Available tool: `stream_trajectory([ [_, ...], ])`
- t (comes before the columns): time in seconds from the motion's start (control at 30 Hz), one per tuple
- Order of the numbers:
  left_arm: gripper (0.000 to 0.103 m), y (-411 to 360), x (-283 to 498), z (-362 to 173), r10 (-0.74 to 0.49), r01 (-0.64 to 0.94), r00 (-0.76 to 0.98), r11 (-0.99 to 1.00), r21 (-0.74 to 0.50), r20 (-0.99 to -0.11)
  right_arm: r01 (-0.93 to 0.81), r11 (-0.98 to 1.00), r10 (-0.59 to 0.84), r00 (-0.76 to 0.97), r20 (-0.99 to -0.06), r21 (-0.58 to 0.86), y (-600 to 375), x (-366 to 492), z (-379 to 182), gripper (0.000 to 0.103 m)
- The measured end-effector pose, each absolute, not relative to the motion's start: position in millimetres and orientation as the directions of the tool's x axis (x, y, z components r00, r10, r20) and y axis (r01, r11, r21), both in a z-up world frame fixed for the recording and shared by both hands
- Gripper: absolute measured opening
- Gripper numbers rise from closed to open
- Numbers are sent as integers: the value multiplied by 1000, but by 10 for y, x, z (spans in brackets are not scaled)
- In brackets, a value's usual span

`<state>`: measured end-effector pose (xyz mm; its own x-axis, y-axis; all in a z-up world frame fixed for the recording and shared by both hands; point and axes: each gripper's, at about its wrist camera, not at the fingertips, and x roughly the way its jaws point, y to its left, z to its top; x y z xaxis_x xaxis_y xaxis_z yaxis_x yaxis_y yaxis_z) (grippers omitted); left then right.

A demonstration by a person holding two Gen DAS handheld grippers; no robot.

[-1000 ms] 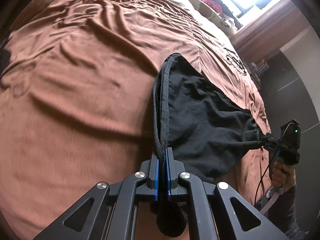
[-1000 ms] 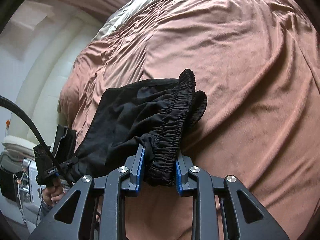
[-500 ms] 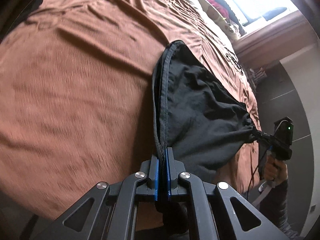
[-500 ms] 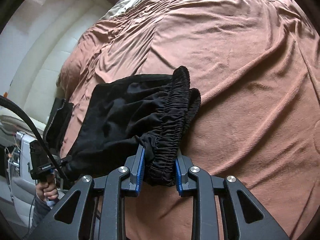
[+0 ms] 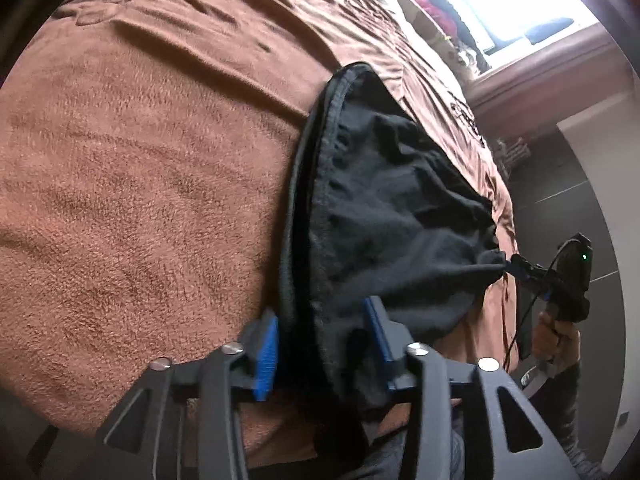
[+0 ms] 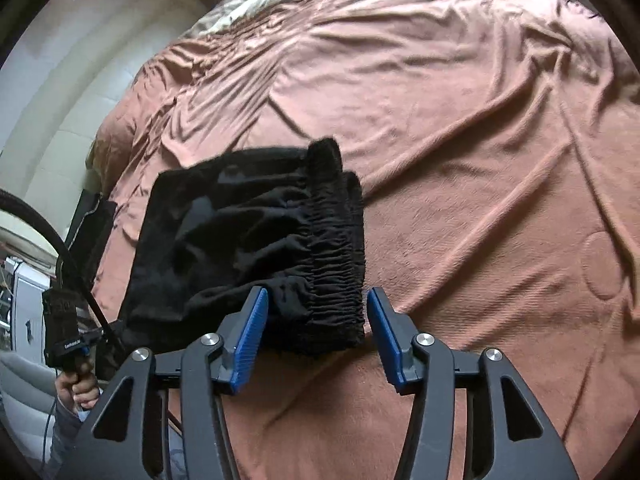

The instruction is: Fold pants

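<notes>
Black pants (image 6: 248,240) lie folded into a compact bundle on the brown bedspread (image 6: 460,160), near the bed's close edge. Elastic waistband (image 6: 340,256) is doubled over on the right side of the bundle in the right wrist view, two gathered layers stacked. Hem edge (image 5: 316,160) with its stitched seam runs along the left side in the left wrist view. Fabric is wrinkled but lying down, not hanging.

Right gripper (image 6: 316,332): jaws spread wide, blue pads either side of the waistband corner, nothing pinched; the cloth sits between them, whether touching a pad I can't tell. Left gripper (image 5: 324,344): jaws also wide apart, the hem end draping loosely through the gap, no squeeze on it. In the left wrist view the right gripper's tips look close against the bunched waistband corner, too small to tell contact.

Judgement: both ends were held to stretch the bundle flat and set it down square; open jaws at opposite ends read as a release with the fold laid. Task looks near done, maybe one more fold or a smoothing pass left.

Bedspread is rumpled with ridges far and right. Bright window (image 5: 520,8) far right; white wall (image 6: 60,100) at left.
</notes>
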<state>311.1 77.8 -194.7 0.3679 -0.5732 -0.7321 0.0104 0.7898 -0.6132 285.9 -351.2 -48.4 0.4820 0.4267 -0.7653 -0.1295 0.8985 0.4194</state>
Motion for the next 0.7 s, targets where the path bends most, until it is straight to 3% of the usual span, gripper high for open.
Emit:
stream_trajectory([
  [0.3, 48, 881, 3038, -1998, -594, -24, 420, 748, -663, -686, -243, 905, 424, 559, -712, 349, -3049, 2424, -168, 49],
  [0.7, 49, 1030, 2814, -1998, -616, -53, 443, 708, -704, -652, -290, 895, 445, 520, -729, 339, -2254, 2464, -287, 49],
])
